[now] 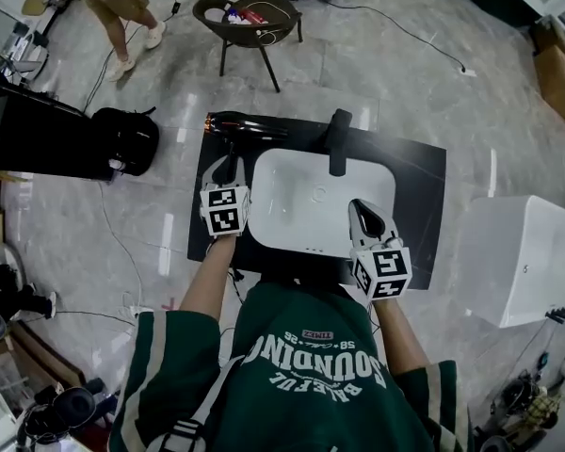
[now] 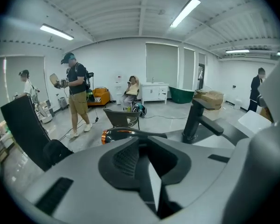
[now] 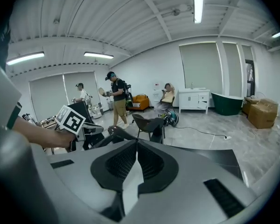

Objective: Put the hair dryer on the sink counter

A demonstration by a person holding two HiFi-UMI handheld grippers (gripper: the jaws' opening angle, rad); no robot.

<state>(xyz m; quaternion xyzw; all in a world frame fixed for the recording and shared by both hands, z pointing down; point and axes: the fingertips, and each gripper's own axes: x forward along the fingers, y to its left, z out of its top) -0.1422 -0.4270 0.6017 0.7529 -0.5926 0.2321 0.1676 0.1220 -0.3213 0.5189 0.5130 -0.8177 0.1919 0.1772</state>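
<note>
A dark chair (holding clutter, perhaps bottles) stands well apart from a black backpack.

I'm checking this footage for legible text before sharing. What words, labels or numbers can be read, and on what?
"SOUNDING": large white letters, upside down, on the person's dark green shirt.
Smaller white lines around it: possibly "BALEFUL", too blurred to confirm.
Small red tag on the shirt: unreadable.
No other text legible.

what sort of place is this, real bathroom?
Probably not: an open lab or showroom hall. The sink counter stands free on the floor, cables trail across it, and a green bathtub sits by the far wall.
</note>
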